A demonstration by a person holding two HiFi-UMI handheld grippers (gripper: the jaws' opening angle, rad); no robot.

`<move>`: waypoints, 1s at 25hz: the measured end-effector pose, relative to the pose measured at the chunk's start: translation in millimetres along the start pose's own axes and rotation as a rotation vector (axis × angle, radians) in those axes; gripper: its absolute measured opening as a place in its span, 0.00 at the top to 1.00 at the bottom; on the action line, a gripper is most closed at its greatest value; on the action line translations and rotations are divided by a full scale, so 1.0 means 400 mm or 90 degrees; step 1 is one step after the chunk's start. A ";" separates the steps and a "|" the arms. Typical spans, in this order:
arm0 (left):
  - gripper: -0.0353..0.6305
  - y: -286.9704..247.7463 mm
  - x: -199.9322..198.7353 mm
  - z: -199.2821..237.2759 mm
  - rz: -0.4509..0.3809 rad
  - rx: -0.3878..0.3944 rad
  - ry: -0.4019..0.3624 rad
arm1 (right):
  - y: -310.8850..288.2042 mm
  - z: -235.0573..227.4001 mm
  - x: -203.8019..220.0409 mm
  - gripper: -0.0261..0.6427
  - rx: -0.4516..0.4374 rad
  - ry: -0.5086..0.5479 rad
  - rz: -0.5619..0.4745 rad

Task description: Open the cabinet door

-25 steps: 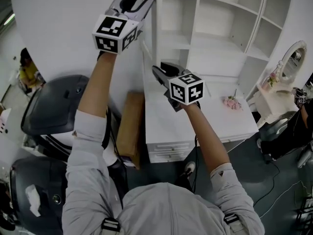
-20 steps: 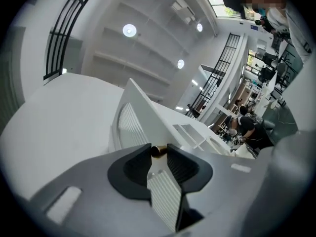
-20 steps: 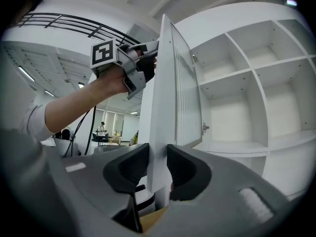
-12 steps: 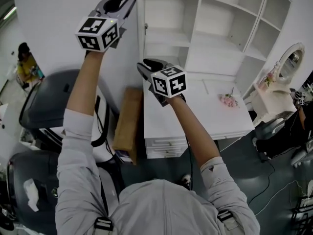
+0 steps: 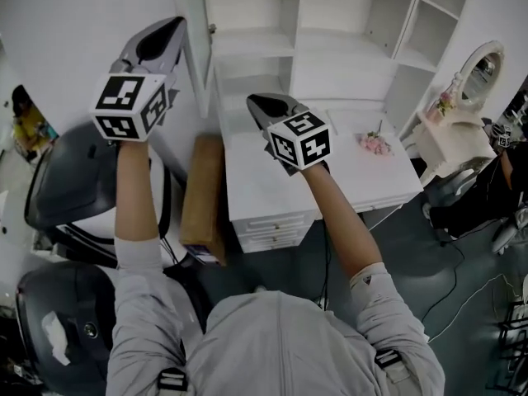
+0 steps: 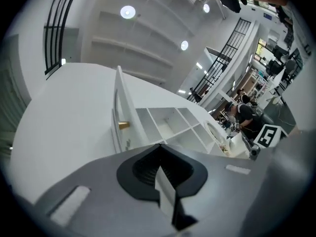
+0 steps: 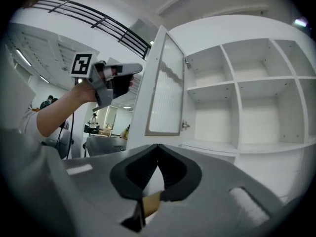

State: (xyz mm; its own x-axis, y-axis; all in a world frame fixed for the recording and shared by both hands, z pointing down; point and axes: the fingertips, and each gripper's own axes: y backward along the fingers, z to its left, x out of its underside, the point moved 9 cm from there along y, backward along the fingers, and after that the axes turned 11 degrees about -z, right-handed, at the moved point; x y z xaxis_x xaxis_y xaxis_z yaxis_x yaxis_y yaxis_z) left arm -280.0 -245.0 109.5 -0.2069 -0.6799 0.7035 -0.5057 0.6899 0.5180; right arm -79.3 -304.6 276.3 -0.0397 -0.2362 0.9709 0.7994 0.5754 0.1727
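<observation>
We're hovering the right tool [image 5: 259,101] over the table's [image 5: 256,184] far-left corner, pinched closed on nothing. The left tool [image 5: 172,27], also closed and empty, is sitting just left of the cabinet door [image 5: 191,48], which is standing wide open past that corner. Nothing's gripping it, so we're guessing it could drift back shut.

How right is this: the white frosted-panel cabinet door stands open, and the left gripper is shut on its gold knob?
Not quite: the left gripper is shut on nothing; the left gripper view shows the gold knob apart from its fingers.
</observation>
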 end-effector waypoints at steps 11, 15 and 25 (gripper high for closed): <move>0.92 0.008 0.238 -0.364 0.098 0.025 0.117 | 0.392 -0.205 0.058 0.96 0.130 0.026 0.038; 0.92 -0.009 0.283 -0.494 0.117 0.061 0.142 | 0.497 -0.249 0.071 0.96 0.157 0.044 0.055; 0.92 -0.045 0.333 -0.715 0.124 0.151 0.153 | 0.688 -0.321 0.088 0.96 0.241 0.066 0.081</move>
State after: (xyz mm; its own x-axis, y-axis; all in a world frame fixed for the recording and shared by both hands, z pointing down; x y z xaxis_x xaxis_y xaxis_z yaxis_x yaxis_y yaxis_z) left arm -59.1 -276.9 333.2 -0.1302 -0.4444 0.8863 -0.6618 0.7046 0.2561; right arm 216.1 -255.2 336.7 0.1209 -0.2107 0.9701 0.5162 0.8480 0.1198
